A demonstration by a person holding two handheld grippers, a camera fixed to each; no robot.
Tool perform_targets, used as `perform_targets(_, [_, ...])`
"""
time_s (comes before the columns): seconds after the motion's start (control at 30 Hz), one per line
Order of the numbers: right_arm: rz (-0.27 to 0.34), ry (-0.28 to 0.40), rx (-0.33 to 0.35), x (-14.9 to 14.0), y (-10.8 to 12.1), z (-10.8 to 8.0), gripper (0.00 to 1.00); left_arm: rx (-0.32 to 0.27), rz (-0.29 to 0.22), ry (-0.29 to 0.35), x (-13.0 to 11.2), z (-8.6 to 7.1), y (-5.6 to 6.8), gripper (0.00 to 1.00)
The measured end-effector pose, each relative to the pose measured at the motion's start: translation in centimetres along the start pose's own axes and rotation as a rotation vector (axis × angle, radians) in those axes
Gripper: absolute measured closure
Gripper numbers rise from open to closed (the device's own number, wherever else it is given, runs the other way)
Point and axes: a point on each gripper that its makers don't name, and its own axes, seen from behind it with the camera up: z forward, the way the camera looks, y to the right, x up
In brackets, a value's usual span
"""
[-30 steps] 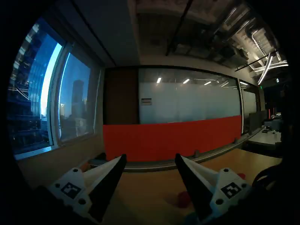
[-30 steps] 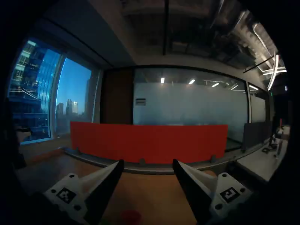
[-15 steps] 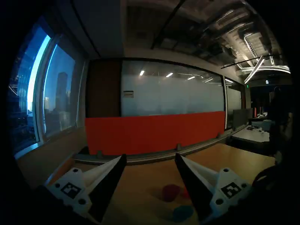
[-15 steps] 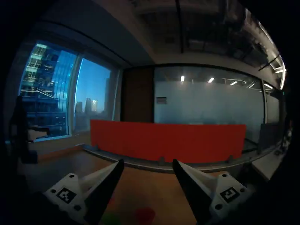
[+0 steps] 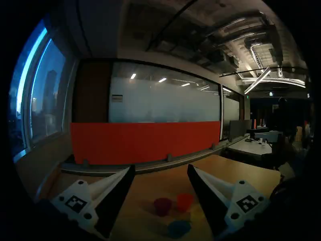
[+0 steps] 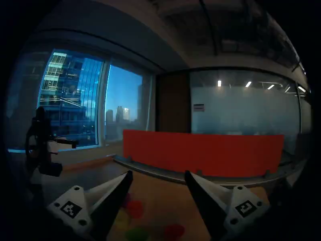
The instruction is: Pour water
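Observation:
In the left gripper view, my left gripper (image 5: 160, 166) is open and holds nothing, hovering over a wooden table (image 5: 240, 172). Below and between its fingers stand a dark red cup (image 5: 162, 206), an orange cup (image 5: 184, 201) and a blue cup (image 5: 178, 229), close together. In the right gripper view, my right gripper (image 6: 158, 172) is also open and empty above the same table (image 6: 160, 193). Low between its fingers sit a red cup (image 6: 135, 209), a green cup (image 6: 136, 233) and another red cup (image 6: 173, 232). No water is visible in the dim light.
An orange-red divider panel (image 5: 144, 140) runs along the table's far edge, with a frosted glass wall behind. Large windows (image 6: 72, 104) are on the left. A dark shape (image 6: 40, 148) stands at the left of the right gripper view. More desks (image 5: 257, 144) lie to the right.
Both views have swung and dipped toward the table. The cups have come more fully into view between the fingers. Both grippers stayed open.

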Motion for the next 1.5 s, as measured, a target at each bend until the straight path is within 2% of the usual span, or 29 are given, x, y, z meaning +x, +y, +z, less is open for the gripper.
perform_targets(0.2, [-0.006, -0.034, 0.065, -0.5, -1.2, 0.3, 0.00, -0.057, 0.002, -0.020, -0.6, 0.2, 1.1, 0.04])
perform_targets(0.5, [-0.055, -0.139, 0.150, -3.5, -2.8, 0.4, 0.00, -0.153, 0.006, -0.070, -1.9, -0.2, 2.7, 0.04])
perform_targets(0.7, [-0.058, -0.201, 0.211, -5.4, -3.8, 0.0, 0.00, -0.202, 0.020, -0.093, -3.1, -0.5, 3.3, 0.04])
perform_targets(1.03, [-0.109, -0.294, 0.245, -8.6, -4.0, -0.9, 0.00, -0.233, 0.052, -0.138, -6.3, -0.5, 3.3, 0.04])
perform_targets(1.5, [-0.146, -0.411, 0.288, -16.0, -4.6, -1.4, 0.00, -0.238, 0.081, -0.249, -13.6, -0.2, 3.3, 0.04])
